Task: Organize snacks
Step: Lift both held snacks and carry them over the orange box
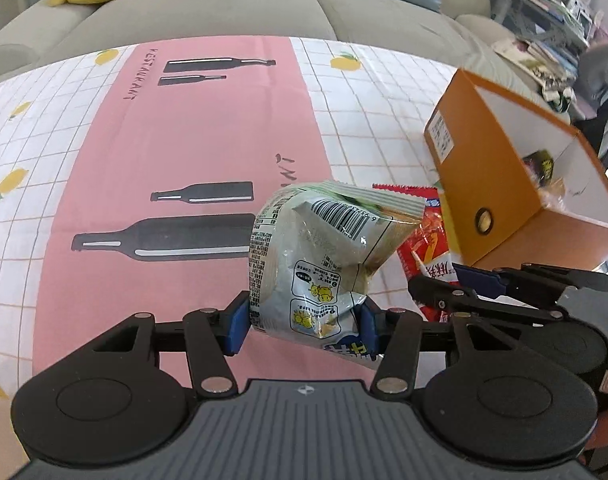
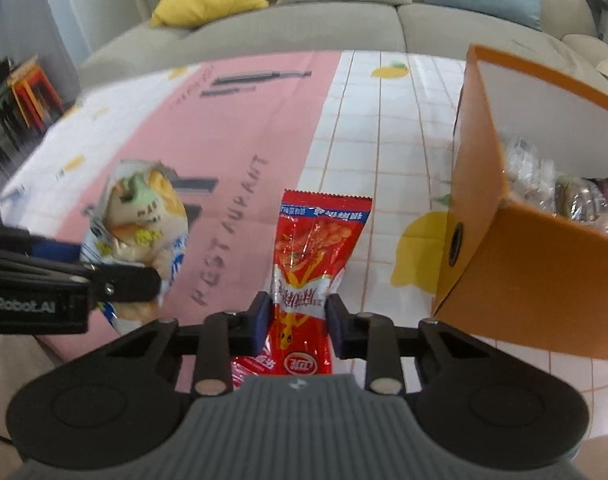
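Pinching the crumpled pale snack bag (image 1: 315,264) in our left gripper (image 1: 304,320) and the red packet (image 2: 311,264) in our right gripper (image 2: 298,316), both above the tabletop (image 1: 184,140), we risk either slipping loose or snagging the orange box (image 2: 515,264) wall.

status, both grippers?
Left gripper shut on green-white snack bag. Right gripper shut on red snack packet. Orange box open, unobstructed.
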`<act>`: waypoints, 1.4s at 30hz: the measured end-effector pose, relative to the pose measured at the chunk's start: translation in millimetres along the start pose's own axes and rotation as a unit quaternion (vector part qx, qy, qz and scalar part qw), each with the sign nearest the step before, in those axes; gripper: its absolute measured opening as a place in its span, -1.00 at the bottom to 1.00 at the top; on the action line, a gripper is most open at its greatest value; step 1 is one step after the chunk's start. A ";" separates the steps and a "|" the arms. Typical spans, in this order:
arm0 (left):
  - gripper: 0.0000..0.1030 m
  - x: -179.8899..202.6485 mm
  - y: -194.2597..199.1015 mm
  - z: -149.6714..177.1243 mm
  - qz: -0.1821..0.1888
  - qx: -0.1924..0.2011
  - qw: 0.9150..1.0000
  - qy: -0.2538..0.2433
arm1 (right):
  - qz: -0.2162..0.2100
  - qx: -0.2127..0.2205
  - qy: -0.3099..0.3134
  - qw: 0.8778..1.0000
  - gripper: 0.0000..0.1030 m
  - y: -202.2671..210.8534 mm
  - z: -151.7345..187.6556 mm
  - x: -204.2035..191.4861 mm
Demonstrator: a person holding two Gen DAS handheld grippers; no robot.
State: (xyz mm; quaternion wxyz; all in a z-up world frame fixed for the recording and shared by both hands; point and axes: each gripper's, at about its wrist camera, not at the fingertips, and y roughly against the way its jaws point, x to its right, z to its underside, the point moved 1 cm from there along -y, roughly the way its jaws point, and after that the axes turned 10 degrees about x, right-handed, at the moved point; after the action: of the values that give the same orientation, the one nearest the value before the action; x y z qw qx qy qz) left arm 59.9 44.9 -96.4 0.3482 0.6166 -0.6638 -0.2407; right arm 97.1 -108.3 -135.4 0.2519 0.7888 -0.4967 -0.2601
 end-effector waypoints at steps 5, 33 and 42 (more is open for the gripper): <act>0.18 8.2 14.6 -9.8 0.010 -0.002 1.000 0.018 | -0.003 0.024 0.003 1.000 -0.47 30.5 -8.4 -8.7; 0.18 178.4 47.0 -108.1 0.170 0.055 0.979 -0.100 | 0.067 0.068 -0.042 0.995 -0.47 201.9 -82.9 120.5; 0.18 247.1 9.9 -129.7 0.190 0.035 0.968 -0.158 | 0.129 0.055 -0.031 0.990 -0.47 203.8 -104.8 185.5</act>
State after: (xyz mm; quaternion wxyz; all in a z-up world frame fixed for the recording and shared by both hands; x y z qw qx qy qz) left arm 152.6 -183.4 35.2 0.2565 0.4453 -0.8231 -0.2416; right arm 102.3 -340.8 45.9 0.2241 0.7223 -0.6152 -0.2227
